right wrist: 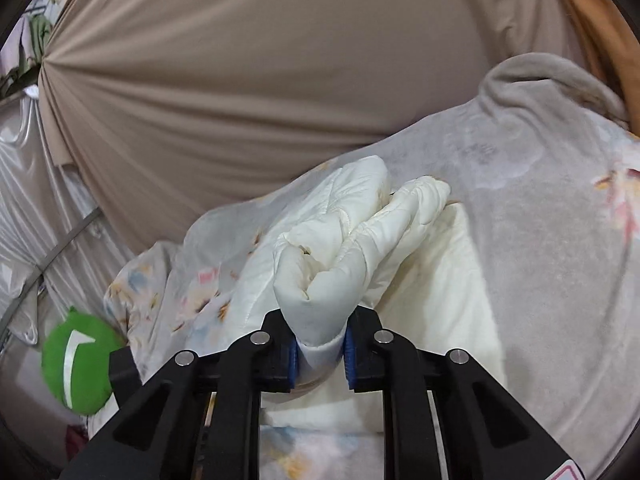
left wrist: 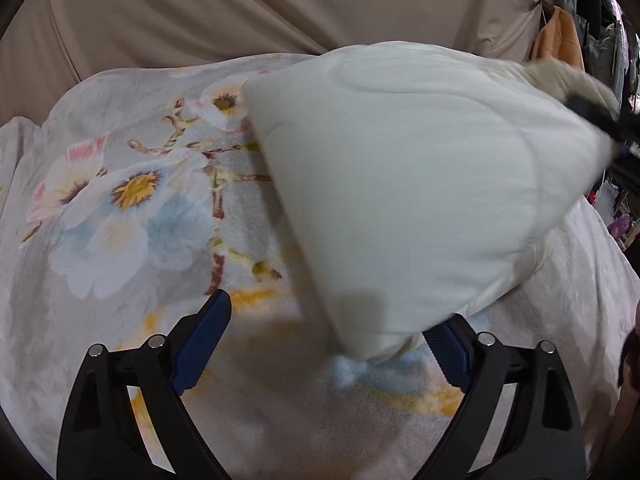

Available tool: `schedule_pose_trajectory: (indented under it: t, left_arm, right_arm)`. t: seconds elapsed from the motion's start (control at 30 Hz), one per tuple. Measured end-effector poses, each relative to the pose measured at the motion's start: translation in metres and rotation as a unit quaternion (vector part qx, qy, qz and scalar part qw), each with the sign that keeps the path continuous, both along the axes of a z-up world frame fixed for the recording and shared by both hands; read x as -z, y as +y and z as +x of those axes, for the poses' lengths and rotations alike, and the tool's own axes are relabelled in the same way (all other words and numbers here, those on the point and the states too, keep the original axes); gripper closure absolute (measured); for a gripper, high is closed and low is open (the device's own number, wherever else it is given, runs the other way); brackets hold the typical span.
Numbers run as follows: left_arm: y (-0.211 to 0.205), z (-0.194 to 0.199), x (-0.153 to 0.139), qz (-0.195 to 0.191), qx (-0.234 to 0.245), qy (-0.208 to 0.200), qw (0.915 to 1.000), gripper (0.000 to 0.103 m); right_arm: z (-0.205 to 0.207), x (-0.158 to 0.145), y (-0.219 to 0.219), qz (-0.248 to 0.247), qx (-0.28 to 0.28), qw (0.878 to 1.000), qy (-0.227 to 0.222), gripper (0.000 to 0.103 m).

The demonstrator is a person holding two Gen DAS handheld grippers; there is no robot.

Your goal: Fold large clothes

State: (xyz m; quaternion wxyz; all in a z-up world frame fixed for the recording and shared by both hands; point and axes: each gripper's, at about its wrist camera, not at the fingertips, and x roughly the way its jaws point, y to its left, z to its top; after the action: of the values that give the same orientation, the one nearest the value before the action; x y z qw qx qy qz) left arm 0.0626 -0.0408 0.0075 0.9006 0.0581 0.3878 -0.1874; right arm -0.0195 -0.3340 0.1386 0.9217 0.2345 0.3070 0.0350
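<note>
A cream quilted garment (left wrist: 408, 184) lies bunched and partly lifted over a floral fleece blanket (left wrist: 120, 200). In the left wrist view my left gripper (left wrist: 332, 332) stands open, its blue pads wide apart on either side of the garment's lower corner, not pressing it. At the far right of that view the other gripper (left wrist: 596, 116) shows dark and blurred at the garment's upper edge. In the right wrist view my right gripper (right wrist: 320, 350) is shut on a rolled, padded fold of the cream garment (right wrist: 340, 256), which bulges out between the blue pads.
A taut beige cloth backdrop (right wrist: 260, 80) rises behind the bed. The grey-white floral blanket (right wrist: 540, 240) covers the bed surface. A green round cushion (right wrist: 76, 360) lies at the lower left beside shiny silver fabric (right wrist: 24, 208). Hanging clothes (left wrist: 560, 36) show at the far right.
</note>
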Motion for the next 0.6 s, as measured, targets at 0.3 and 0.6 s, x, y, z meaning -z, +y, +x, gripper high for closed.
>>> schedule_pose_trajectory:
  t: [0.3,0.6]
  left_arm:
    - [-0.016,-0.006,0.008,0.012,0.044,0.013,0.9989,0.023]
    - [0.001,-0.035,-0.088,-0.042,0.069,-0.096,0.9921,0.015]
  right_arm:
    - [-0.002,0.104,-0.059,0.032,0.042,0.992,0.119,0.087]
    - [-0.024,0.072,-0.064,0.058,0.043,0.993,0.092,0.054]
